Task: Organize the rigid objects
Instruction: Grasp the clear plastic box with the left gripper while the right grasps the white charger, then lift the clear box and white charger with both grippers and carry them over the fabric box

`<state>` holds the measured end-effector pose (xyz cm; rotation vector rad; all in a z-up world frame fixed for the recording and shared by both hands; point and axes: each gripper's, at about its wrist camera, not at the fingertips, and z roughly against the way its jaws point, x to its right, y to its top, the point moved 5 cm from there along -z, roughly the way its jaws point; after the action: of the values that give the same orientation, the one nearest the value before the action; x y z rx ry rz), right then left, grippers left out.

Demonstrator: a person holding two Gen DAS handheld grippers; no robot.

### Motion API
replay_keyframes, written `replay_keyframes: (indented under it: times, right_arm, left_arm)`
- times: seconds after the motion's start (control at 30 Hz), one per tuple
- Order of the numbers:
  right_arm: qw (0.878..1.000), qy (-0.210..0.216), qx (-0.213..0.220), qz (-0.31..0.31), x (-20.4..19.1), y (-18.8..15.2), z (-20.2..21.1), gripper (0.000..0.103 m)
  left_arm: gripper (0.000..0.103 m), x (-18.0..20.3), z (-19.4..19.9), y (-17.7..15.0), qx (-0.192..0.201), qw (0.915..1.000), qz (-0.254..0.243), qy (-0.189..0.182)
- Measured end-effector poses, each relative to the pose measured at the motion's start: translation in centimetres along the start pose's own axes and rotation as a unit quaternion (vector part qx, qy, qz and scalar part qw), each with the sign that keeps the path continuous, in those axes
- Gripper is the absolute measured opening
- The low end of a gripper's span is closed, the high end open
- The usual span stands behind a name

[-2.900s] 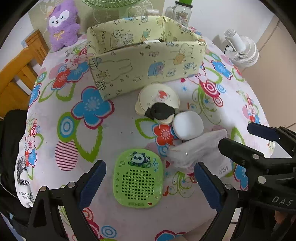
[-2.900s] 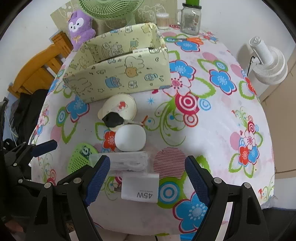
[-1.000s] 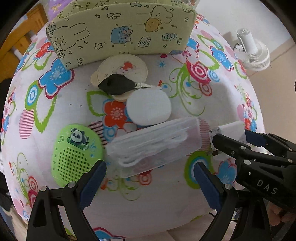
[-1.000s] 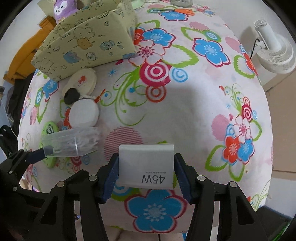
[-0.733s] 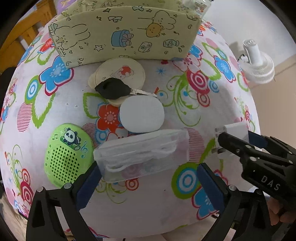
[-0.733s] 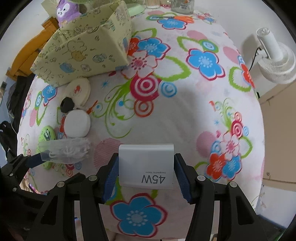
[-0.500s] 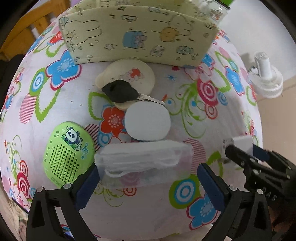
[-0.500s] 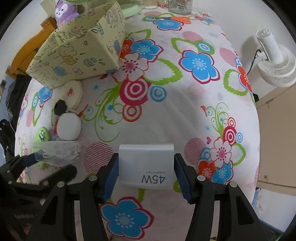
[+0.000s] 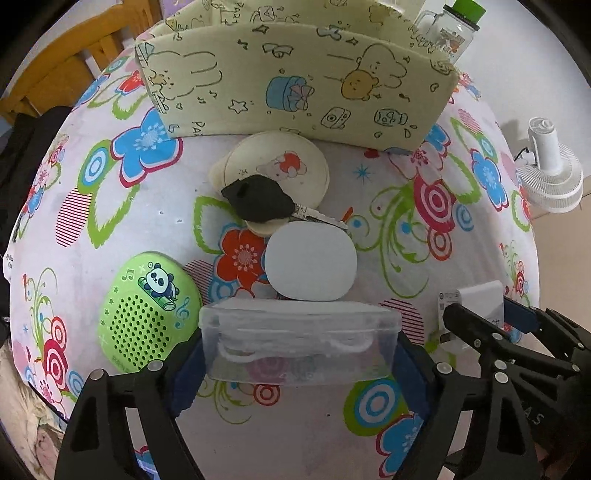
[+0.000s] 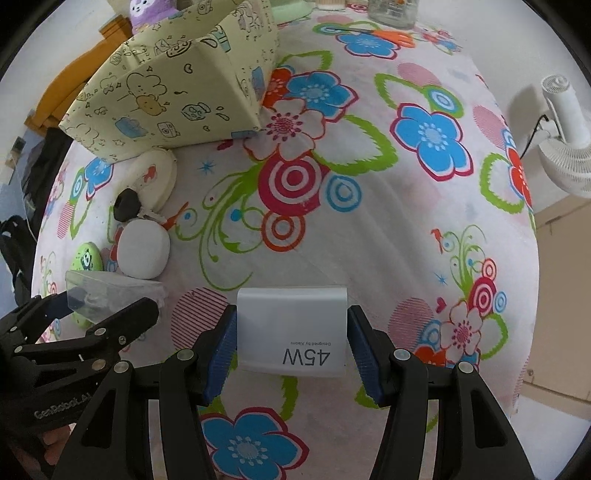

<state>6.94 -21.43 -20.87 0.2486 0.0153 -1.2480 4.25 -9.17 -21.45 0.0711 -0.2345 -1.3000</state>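
Observation:
My left gripper [image 9: 299, 354] is shut on a clear plastic case [image 9: 299, 341] with a white cable inside, held above the flowered tablecloth. My right gripper [image 10: 291, 347] is shut on a white 45W charger [image 10: 291, 328], also lifted; the charger also shows in the left wrist view [image 9: 476, 299]. On the cloth lie a green panda speaker [image 9: 146, 312], a white oval case [image 9: 312, 262], a black-headed key [image 9: 258, 199] and a cream round compact [image 9: 277, 166]. The yellow cartoon-print storage box [image 9: 295, 81] stands behind them.
A glass jar with a green lid [image 9: 450, 26] stands behind the box. A white fan [image 9: 550, 170] stands off the table's right side. A wooden chair [image 9: 74, 55] is at the far left. Bare cloth [image 10: 406, 203] lies right of the box.
My left gripper has shut on the clear case and lifted it. My right gripper keeps the charger and has risen a little with it.

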Motion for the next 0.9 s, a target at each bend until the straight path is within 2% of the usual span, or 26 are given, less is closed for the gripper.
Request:
replay_keyframes:
  times: [0.5, 0.9]
  right_arm:
    - [0.999, -0.002, 0.032, -0.027, -0.8, 0.6, 3.1, 0.061]
    - [0.996, -0.009, 0.072, -0.054, -3.4, 1.5, 6.3, 0.061]
  left_arm:
    - [0.088, -1.4, 4.1, 0.9, 0.036, 0.9983, -0.046, 0.001]
    - [0.088, -2.6, 7.8, 2.5, 0.069, 0.9944, -0.080, -0.002]
